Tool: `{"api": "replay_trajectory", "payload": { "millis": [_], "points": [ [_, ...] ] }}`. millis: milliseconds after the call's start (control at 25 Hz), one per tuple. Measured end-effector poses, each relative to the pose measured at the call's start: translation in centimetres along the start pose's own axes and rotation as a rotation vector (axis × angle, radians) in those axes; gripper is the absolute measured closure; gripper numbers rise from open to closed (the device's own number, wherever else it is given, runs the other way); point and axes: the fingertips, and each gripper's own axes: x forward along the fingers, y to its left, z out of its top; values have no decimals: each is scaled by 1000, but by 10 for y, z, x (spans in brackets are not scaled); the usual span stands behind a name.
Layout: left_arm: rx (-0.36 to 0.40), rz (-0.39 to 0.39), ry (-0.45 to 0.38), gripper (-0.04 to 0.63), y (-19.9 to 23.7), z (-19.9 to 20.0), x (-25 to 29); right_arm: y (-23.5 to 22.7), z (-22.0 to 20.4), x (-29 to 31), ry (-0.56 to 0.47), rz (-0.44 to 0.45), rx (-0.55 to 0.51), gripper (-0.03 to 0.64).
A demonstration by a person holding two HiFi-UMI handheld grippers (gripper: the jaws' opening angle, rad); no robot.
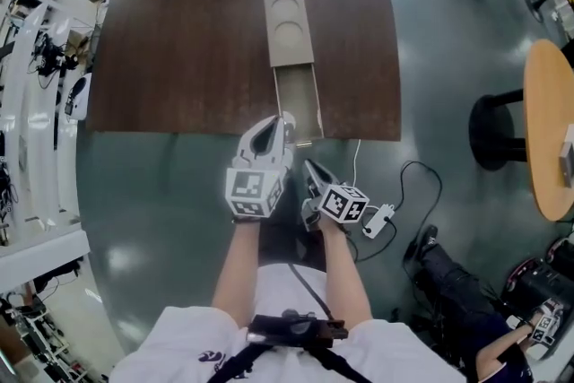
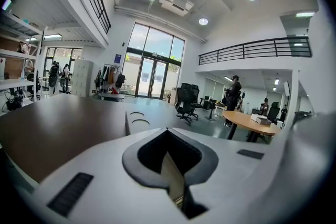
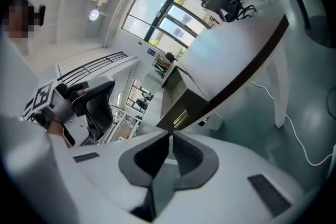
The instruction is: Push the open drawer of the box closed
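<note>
One tan box (image 1: pixel 290 27) with two round recesses on top, on one dark brown surface (image 1: pixel 179 40), its single drawer (image 1: pixel 297 103) pulled out toward the near edge, two claws, left claw (image 1: pixel 285 123) closed and empty by the drawer's near-left corner, right claw (image 1: pixel 310 166) closed and empty, just off the surface edge

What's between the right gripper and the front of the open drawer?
Nothing. The right gripper view shows the drawer front just beyond the right gripper, whose jaws are shut, with no object in the gap.
</note>
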Motion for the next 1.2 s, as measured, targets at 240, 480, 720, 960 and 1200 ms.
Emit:
{"api": "replay_trajectory", "payload": {
  "millis": [240,480,720,960,1200],
  "points": [
    [-13,-3,8,601,-5,-9,2,-16,18,7,-57,1,87,568],
    [-28,-5,18,601,11,-8,-1,-19,24,20,-98,-27,173,566],
    [-49,11,31,601,31,-15,-2,-17,24,31,-140,-38,202,568],
    [-73,22,31,601,44,-15,0,-13,24,36,-139,-47,197,568],
    [-91,20,46,601,49,-19,10,-12,30,45,-136,-53,210,568]
  ]
}}
